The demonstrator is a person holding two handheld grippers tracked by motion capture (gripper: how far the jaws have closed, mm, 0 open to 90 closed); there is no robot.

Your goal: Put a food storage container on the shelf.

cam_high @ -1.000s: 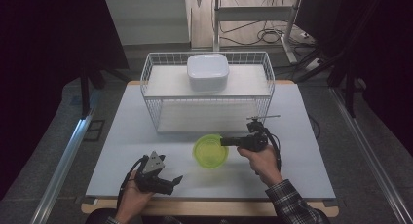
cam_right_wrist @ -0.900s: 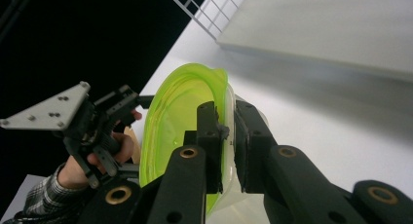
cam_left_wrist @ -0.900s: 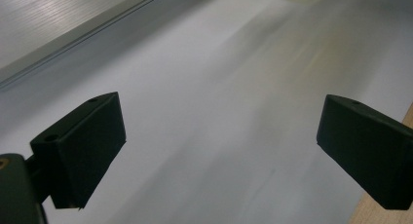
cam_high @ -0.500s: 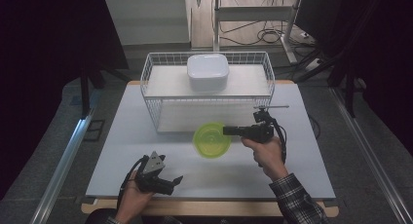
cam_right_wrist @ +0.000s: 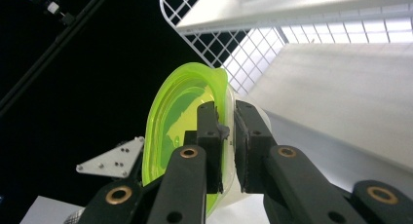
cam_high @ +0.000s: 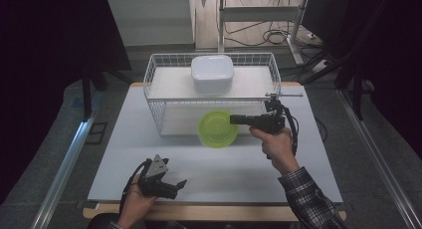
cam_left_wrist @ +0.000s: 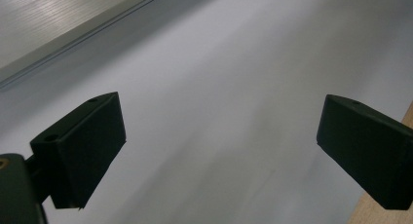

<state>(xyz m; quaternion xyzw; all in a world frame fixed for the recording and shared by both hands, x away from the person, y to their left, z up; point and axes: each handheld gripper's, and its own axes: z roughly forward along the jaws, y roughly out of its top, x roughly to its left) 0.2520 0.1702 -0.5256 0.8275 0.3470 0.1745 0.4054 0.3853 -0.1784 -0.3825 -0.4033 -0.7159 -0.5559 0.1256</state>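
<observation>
High view: left gripper point(cam_high: 171, 186) idle at lower left, right gripper point(cam_high: 234, 120) holding a green bowl point(cam_high: 217, 129) at centre.
The left jaws are spread wide over the table point(cam_high: 119, 154); the right jaws pinch the bowl's rim just before the wire rack point(cam_high: 154, 102), whose shelf carries a white container point(cam_high: 212, 74).

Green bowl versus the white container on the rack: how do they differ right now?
The green bowl is round, translucent and open; the white container is squarish and opaque. The green bowl is clamped at its rim by the right gripper in front of the wire rack; the white container rests untouched on the rack's upper shelf. The left gripper is open near the table's front edge.
</observation>
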